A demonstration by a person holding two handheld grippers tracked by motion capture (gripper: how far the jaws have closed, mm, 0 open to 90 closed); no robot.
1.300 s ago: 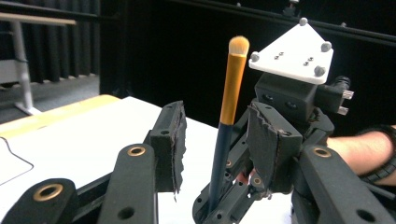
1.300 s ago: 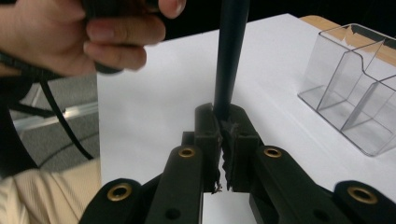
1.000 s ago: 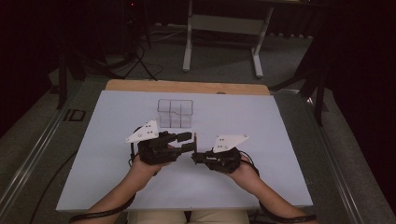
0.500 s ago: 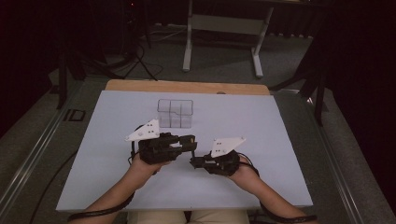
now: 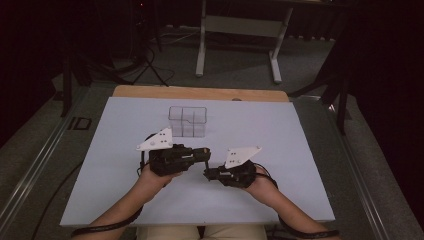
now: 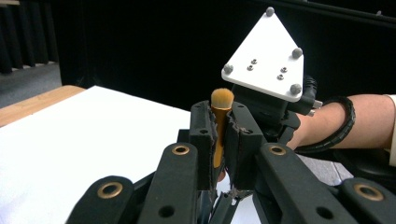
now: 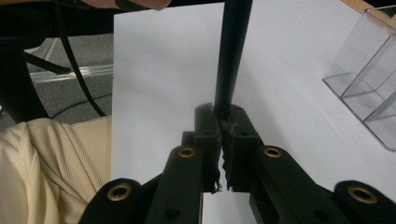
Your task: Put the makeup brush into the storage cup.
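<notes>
Golden-ferruled brush (image 6: 221, 122) – now clamped (left gripper (image 6: 220, 135) just closed), right gripper (image 7: 223, 135) unchanged.

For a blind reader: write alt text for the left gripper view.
The left gripper is shut on a makeup brush, gold ferrule and tan bristles poking above its black jaws. Beyond, over the white table, is the right gripper with its white triangular plate.

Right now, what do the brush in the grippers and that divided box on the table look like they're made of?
Brush: soft tan bristles, likely synthetic; a shiny gold collar, probably metal; a matte black handle, plastic or painted wood.
Divided box: clear hard plastic, perhaps acrylic; the table shows through its glossy walls.
</notes>
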